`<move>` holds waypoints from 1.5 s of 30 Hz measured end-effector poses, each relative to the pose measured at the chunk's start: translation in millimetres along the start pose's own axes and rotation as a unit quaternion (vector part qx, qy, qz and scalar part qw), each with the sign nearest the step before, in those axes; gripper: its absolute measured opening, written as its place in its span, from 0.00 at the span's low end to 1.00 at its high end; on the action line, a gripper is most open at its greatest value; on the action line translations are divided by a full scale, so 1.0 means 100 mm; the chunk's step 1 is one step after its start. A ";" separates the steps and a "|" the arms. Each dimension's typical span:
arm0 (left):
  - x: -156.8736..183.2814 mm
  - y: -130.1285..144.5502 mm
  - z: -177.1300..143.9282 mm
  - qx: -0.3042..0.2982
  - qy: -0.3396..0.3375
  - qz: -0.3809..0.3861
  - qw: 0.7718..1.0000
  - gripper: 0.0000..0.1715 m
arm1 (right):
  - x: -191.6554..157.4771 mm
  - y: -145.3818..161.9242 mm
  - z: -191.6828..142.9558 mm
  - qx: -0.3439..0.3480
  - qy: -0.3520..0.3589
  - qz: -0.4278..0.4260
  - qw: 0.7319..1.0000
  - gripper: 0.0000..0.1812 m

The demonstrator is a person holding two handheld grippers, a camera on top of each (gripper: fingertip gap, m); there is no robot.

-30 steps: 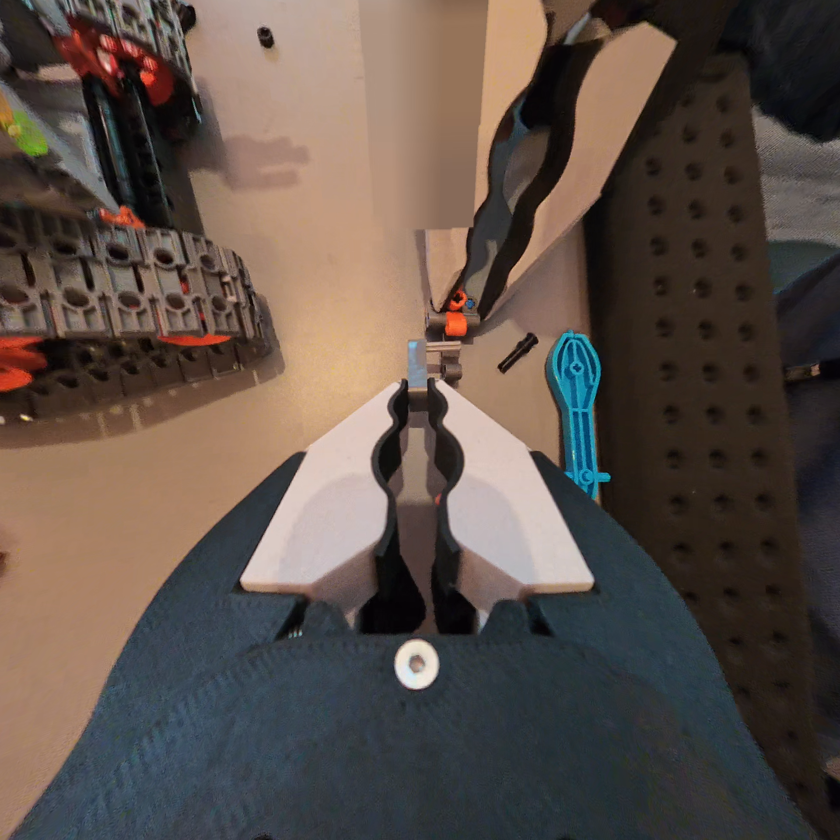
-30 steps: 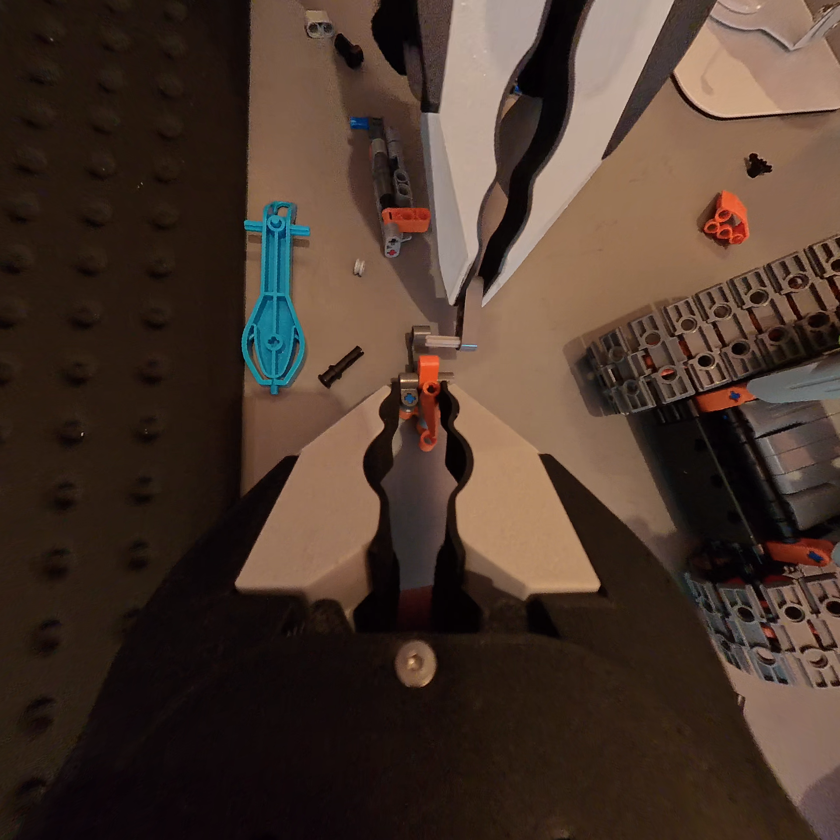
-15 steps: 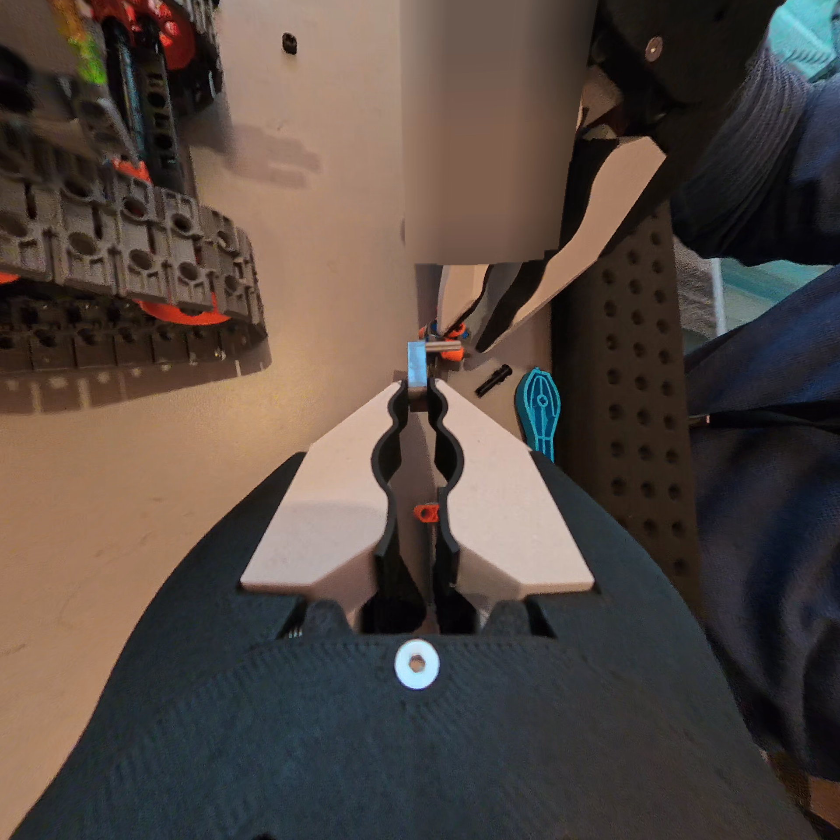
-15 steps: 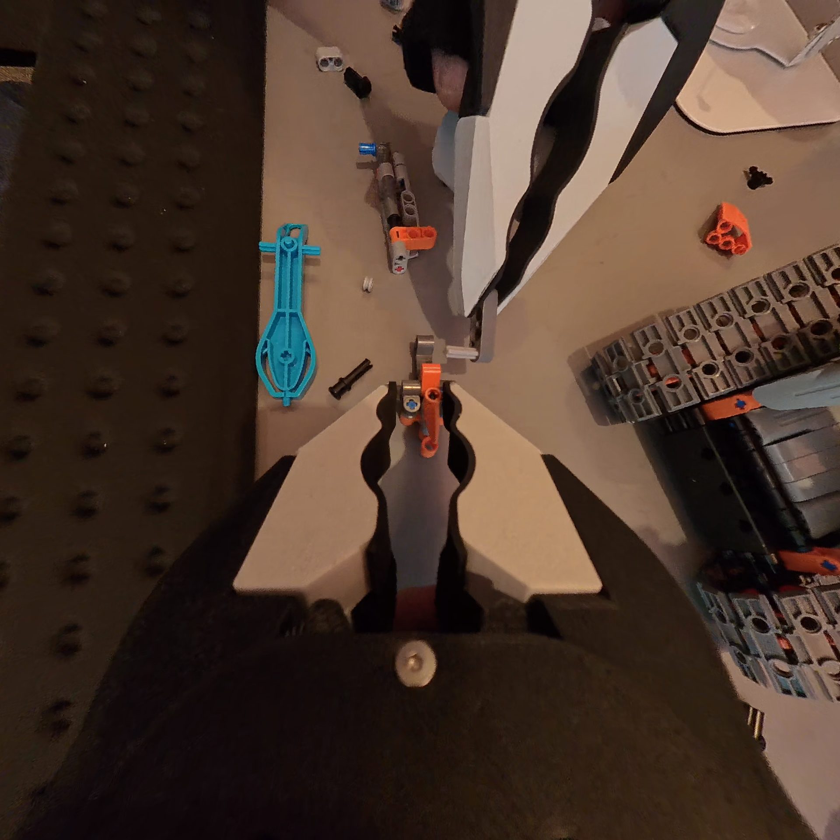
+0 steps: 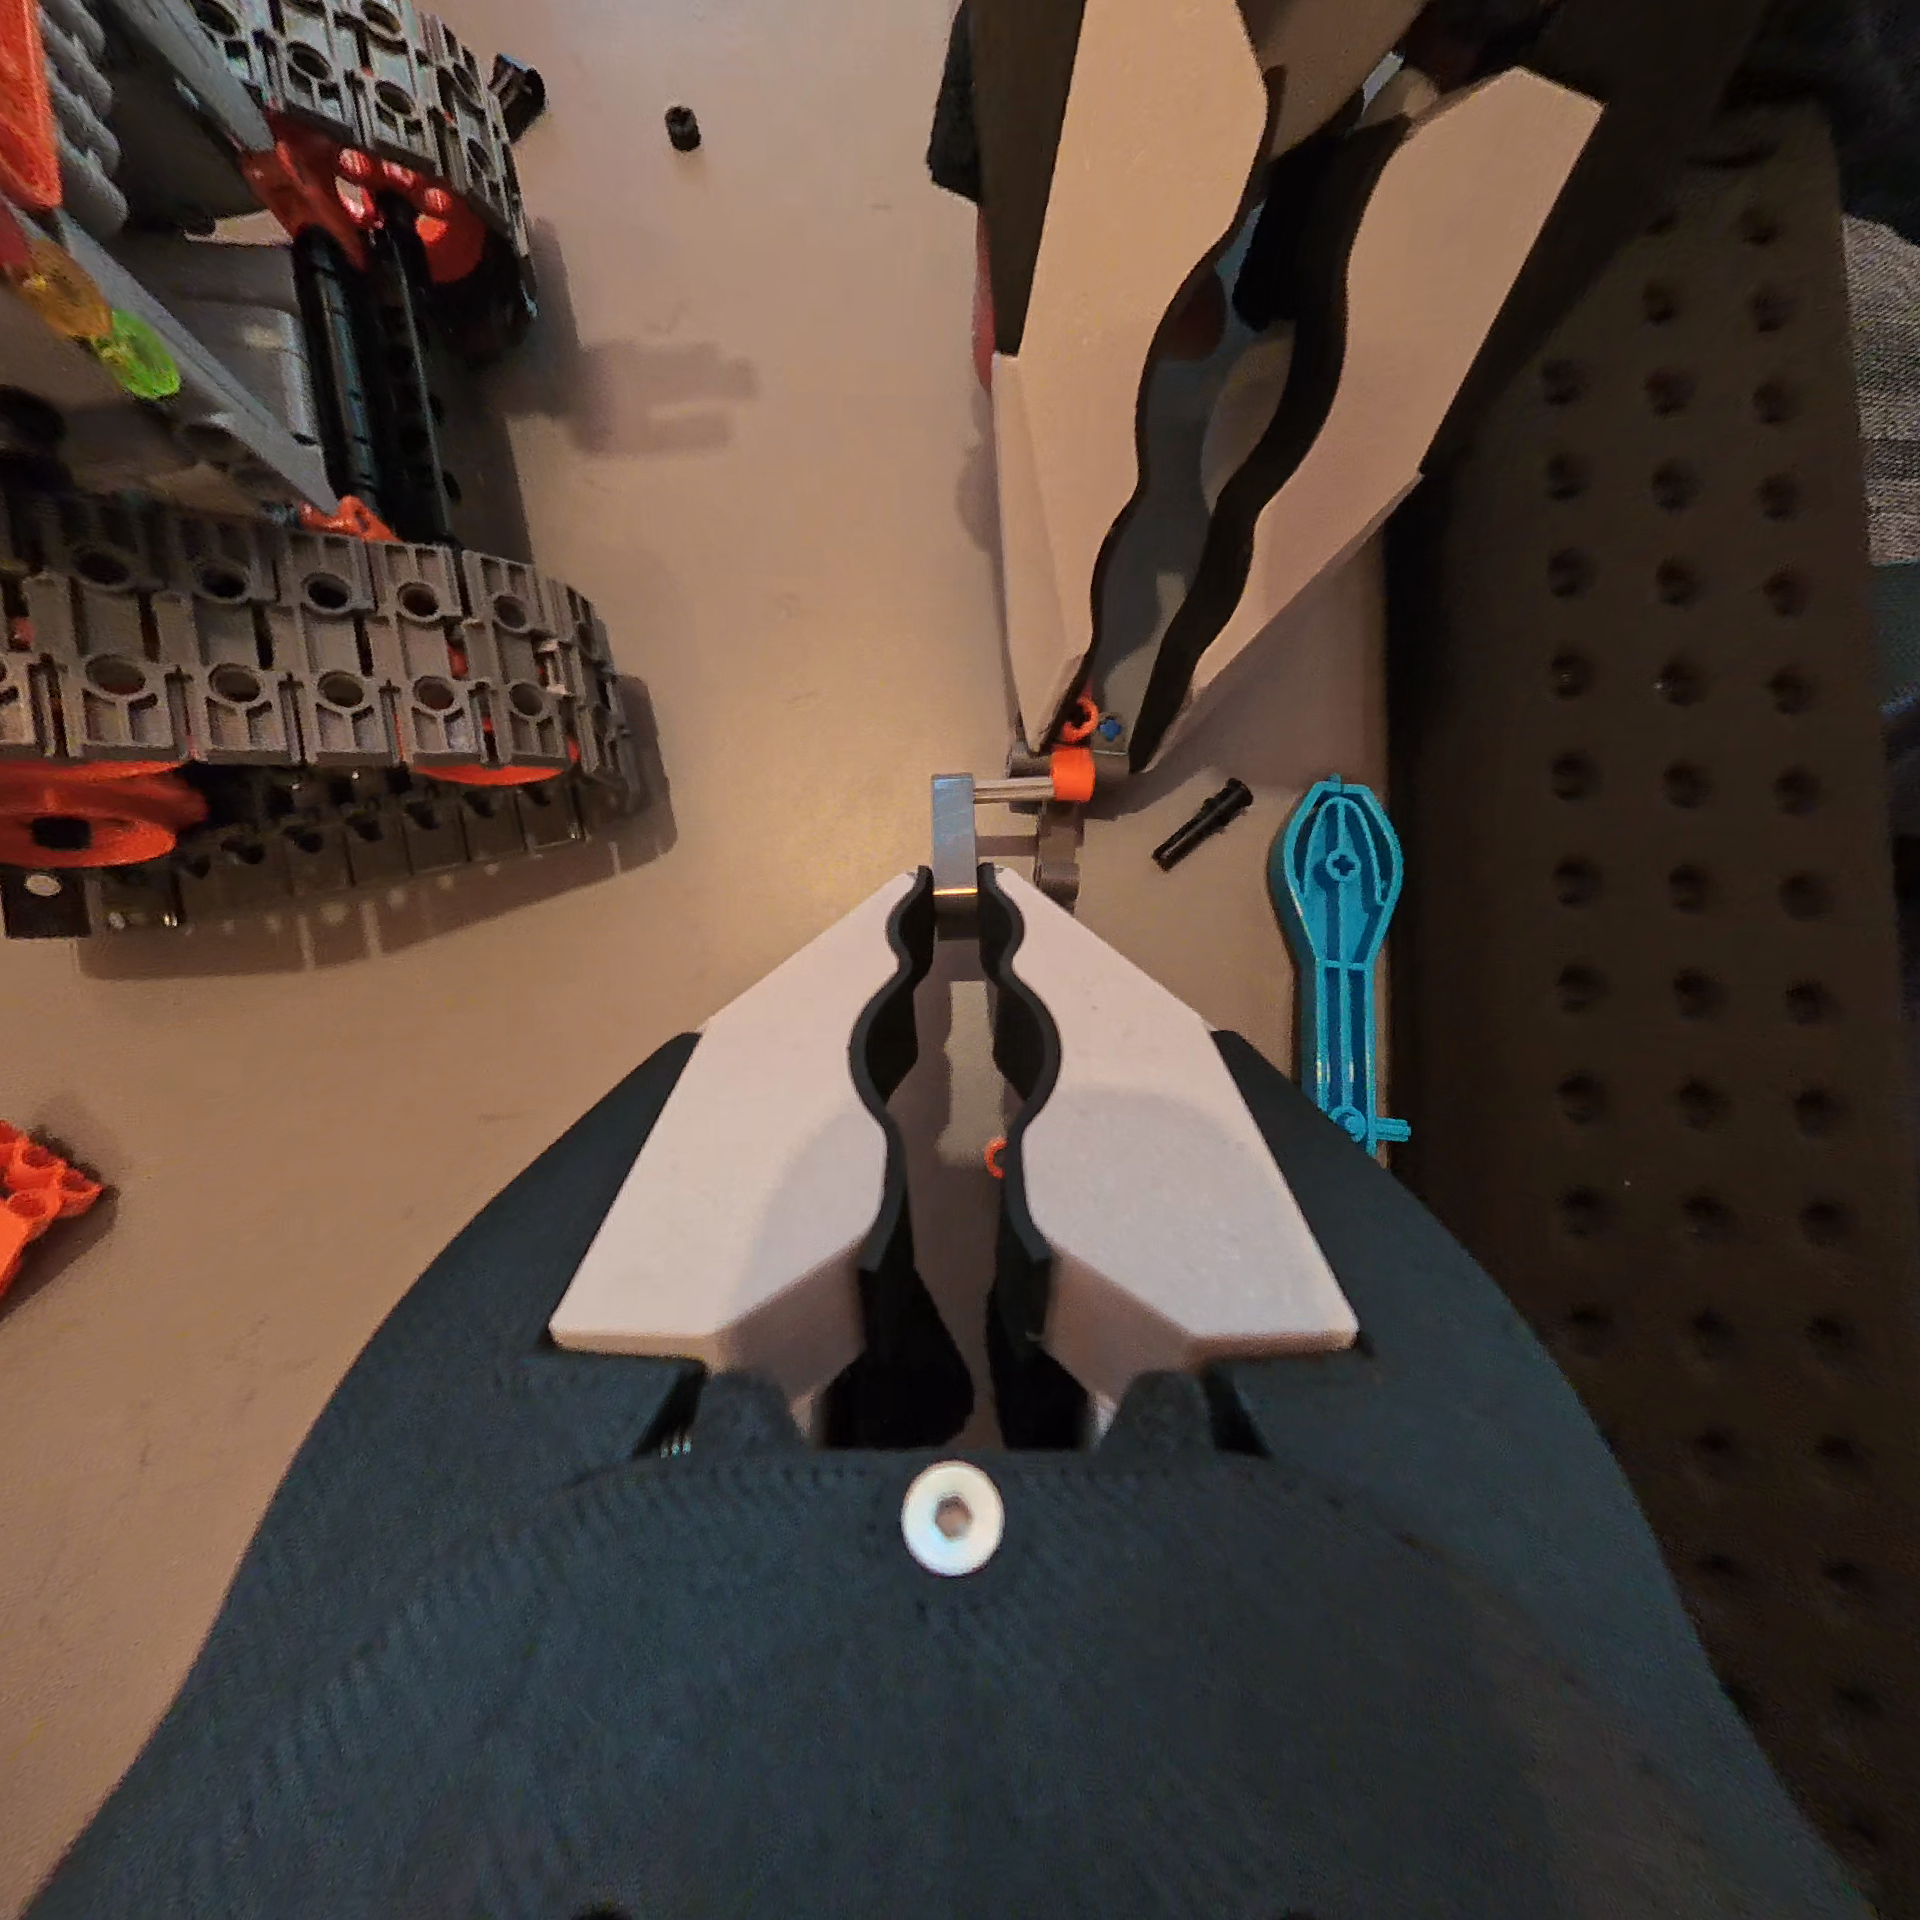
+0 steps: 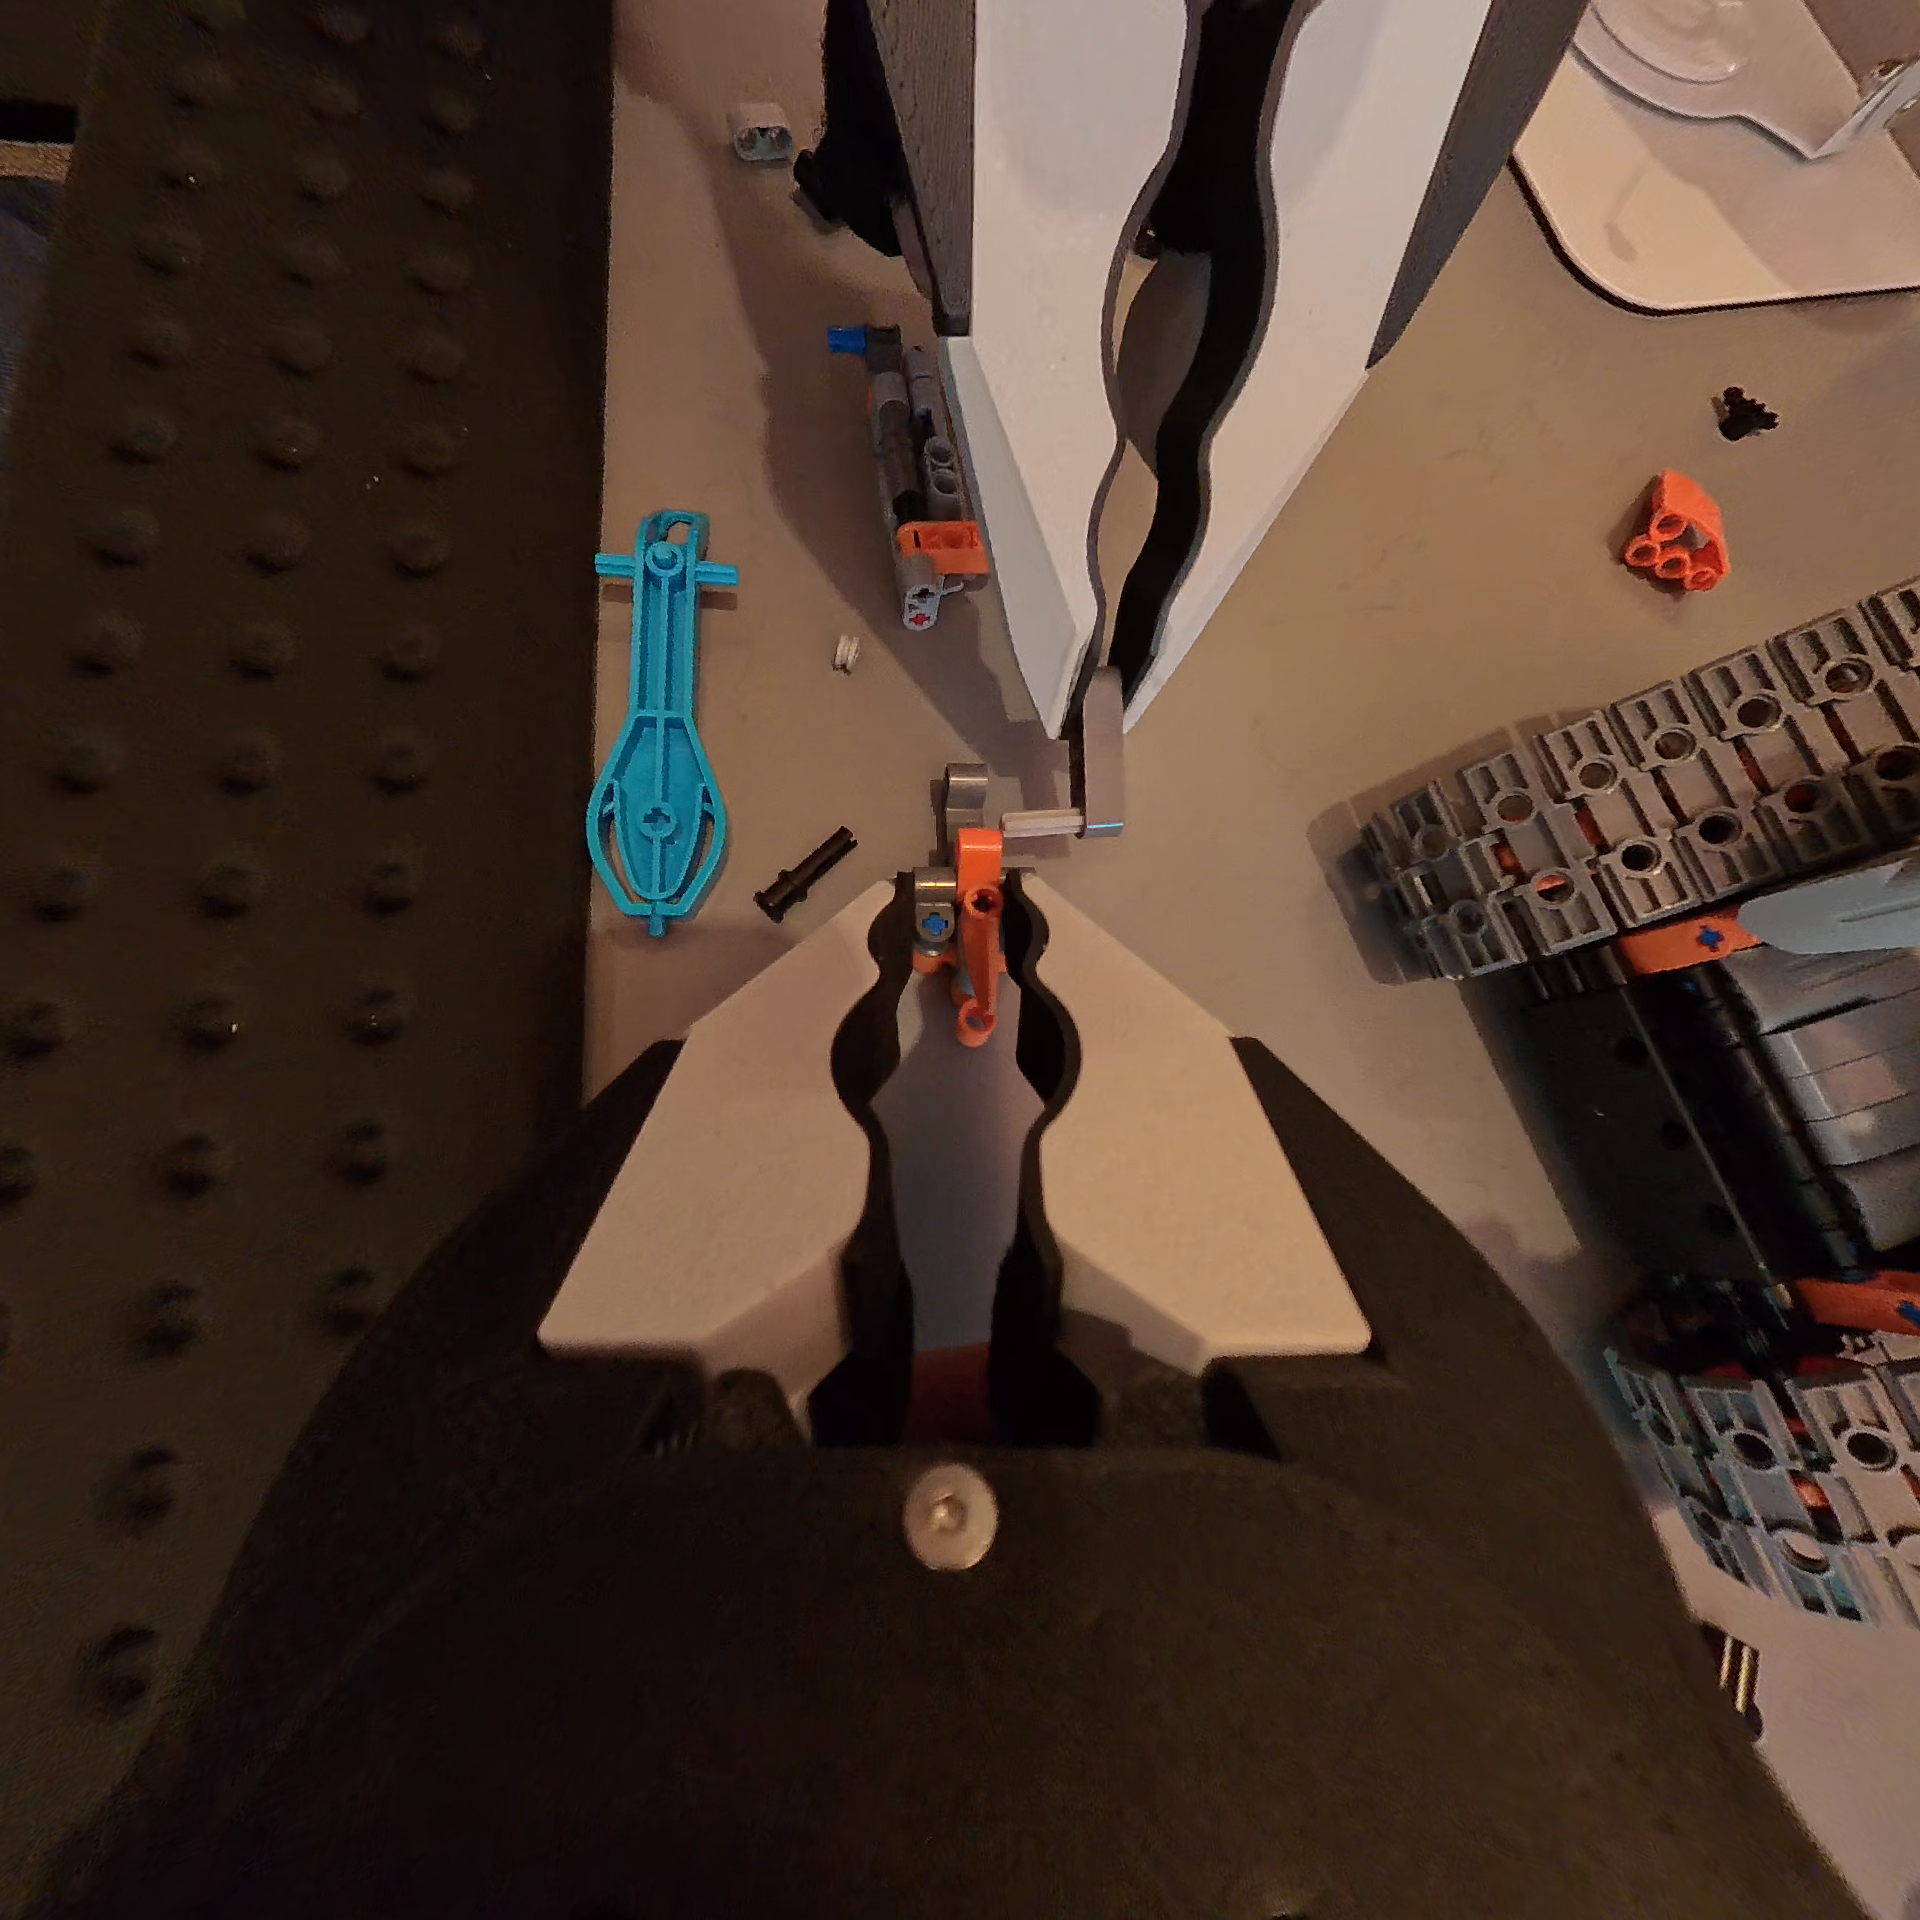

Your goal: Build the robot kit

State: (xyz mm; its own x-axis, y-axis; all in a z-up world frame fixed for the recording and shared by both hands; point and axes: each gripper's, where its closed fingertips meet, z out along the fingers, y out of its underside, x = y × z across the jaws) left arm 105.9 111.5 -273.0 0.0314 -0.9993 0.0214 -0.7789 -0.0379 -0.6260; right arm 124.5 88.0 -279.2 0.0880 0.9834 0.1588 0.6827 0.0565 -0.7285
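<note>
Left wrist view, going left to right, all placed off the teal tool (image 5: 1340,935). The tracked model (image 5: 312,675) sits far to its left, well apart from the action. Closer in on that side, the left gripper (image 5: 956,883) is clamped on a flat grey link (image 5: 953,831), pinching only its lower end, so the grip looks a bit shallow to me. A short pale axle (image 5: 1003,792) runs from the link's top toward the tool and into the orange-and-grey piece (image 5: 1070,774). The right gripper (image 5: 1086,727) has squeezed tight on that piece from above. The axle looks level, and both parts are square to it. A loose black pin (image 5: 1200,823) lies just left of the tool. The studded mat (image 5: 1662,935) is on its right.
</note>
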 end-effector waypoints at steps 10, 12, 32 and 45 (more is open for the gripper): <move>-0.01 0.00 0.03 0.005 -0.019 0.023 1.000 0.03 | 0.00 0.00 0.00 0.002 0.000 0.000 1.000 0.08; -0.01 0.01 0.04 0.008 -0.020 0.025 0.999 0.03 | 0.00 0.00 0.00 0.002 0.000 0.000 1.000 0.08; 0.03 0.01 0.02 0.080 -0.052 0.103 0.990 0.04 | -0.01 0.00 0.01 0.016 -0.019 0.020 0.999 0.08; 0.04 0.02 0.03 0.102 -0.045 0.145 0.983 0.04 | -0.01 0.00 0.01 0.019 -0.021 0.017 0.999 0.08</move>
State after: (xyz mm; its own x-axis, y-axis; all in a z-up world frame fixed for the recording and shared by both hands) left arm 106.3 107.8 -276.0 -0.1117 -0.9633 -0.2439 -0.6221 0.2592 -0.7387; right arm 123.9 86.7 -280.3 0.0789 0.9913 0.1058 0.6520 0.0290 -0.7577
